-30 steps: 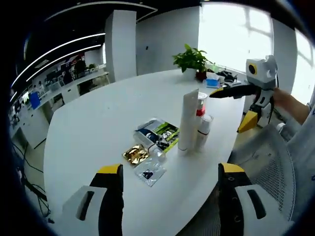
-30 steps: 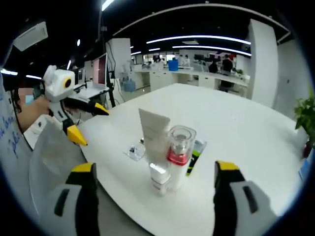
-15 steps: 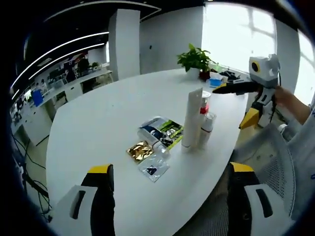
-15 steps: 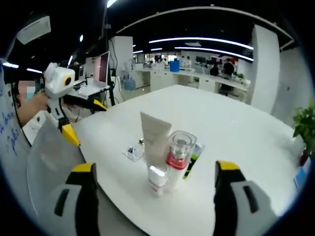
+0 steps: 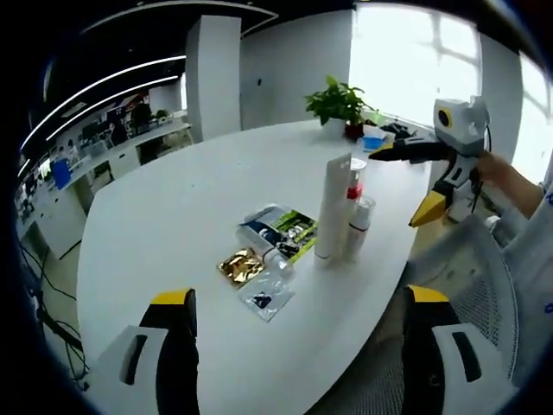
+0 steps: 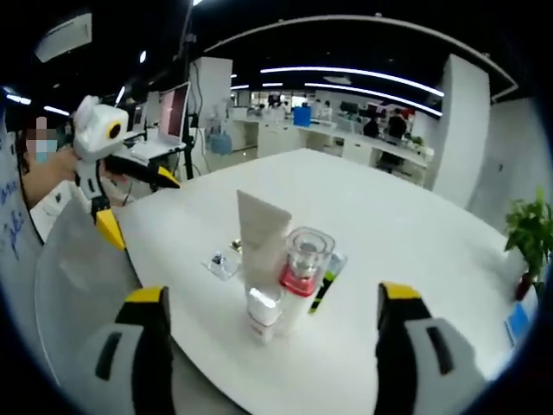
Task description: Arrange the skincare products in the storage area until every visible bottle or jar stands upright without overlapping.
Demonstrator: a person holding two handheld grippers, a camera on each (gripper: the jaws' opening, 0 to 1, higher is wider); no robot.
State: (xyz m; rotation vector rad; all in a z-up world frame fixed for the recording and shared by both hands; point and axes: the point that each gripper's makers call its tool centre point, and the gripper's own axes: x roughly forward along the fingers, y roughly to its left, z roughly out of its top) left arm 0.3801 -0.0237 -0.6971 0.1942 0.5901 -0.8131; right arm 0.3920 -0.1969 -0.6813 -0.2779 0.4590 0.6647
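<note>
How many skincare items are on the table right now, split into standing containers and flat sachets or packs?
Standing containers: 3 (white tube, red-collared bottle, small white bottle)
Flat sachets or packs: 4 (green pack, dark pack, gold sachet, clear sachet)
Total: 7

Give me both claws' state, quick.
Left claw: open, holding nothing.
Right claw: open, holding nothing.

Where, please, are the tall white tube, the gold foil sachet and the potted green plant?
tall white tube (image 5: 331,207), left gripper view, mid-body.
gold foil sachet (image 5: 239,267), left gripper view, centre.
potted green plant (image 5: 338,101), left gripper view, leaves.
</note>
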